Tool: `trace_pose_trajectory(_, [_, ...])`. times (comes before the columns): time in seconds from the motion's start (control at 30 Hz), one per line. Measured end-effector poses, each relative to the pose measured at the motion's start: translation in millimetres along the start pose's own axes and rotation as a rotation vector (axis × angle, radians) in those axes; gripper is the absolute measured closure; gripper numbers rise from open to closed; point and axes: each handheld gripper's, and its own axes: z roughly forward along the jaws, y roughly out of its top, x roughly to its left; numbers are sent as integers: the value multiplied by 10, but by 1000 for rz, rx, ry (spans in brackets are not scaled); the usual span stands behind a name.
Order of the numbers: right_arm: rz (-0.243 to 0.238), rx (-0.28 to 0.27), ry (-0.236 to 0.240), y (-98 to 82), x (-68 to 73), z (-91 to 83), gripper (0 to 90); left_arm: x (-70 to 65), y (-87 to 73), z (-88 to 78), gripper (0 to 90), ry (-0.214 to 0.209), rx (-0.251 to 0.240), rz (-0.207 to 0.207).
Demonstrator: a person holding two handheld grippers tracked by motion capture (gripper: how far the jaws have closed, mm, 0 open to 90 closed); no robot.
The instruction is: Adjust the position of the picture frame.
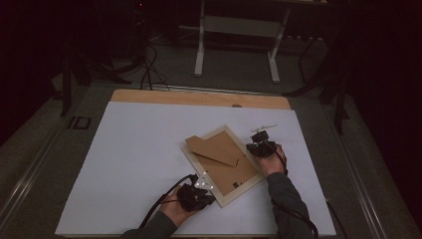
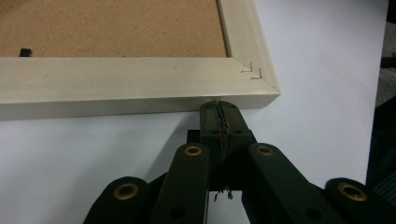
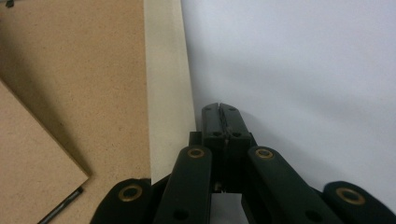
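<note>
A cream picture frame (image 1: 226, 198) lies face down and askew on the white table, its brown backing board (image 1: 221, 164) up and its brown stand flap (image 1: 214, 147) folded out. My left gripper (image 1: 201, 195) is shut with nothing in it, its tips touching the frame's near corner (image 2: 252, 81). My right gripper (image 1: 260, 144) is also shut and empty, resting beside the frame's right rail (image 3: 166, 93). In the left gripper view the closed tips (image 2: 220, 106) meet the rail's outer face. In the right gripper view the closed tips (image 3: 221, 108) sit just off the rail.
The white table top (image 1: 129, 164) has a wooden strip (image 1: 199, 98) along its far edge. A small white object (image 1: 263, 128) lies just beyond my right gripper. A grey desk frame (image 1: 239, 35) stands on the dark floor behind the table.
</note>
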Motion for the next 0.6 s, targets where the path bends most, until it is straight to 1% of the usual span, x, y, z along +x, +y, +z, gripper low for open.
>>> trace_pose_trajectory(0.13, [-4,0,16,16,12,15,900,-23,-7,2,900,-12,-2,1])
trace_pose_trajectory(0.27, [-21,5,20,22,20,14,900,15,-19,-3,899,-39,-8,-15])
trace_pose_trajectory(0.33, [-30,-4,22,-1,11,-14,900,26,-26,-20,899,-31,-4,-4])
trace_pose_trajectory(0.4, [-22,-17,35,-38,-11,-64,900,50,-42,-50,899,-19,0,3])
trace_pose_trajectory(0.43, [-21,-16,34,-54,-18,-87,900,77,-53,-69,899,-14,2,0])
trace_pose_trajectory(0.53, [-22,-23,45,-121,-43,-180,900,190,-90,-155,899,11,1,-32])
trace_pose_trajectory(0.57, [-23,-24,46,-146,-47,-214,900,240,-104,-202,898,21,-18,-52])
trace_pose_trajectory(0.6, [-23,-29,48,-180,-52,-254,900,269,-110,-235,897,28,-28,-60])
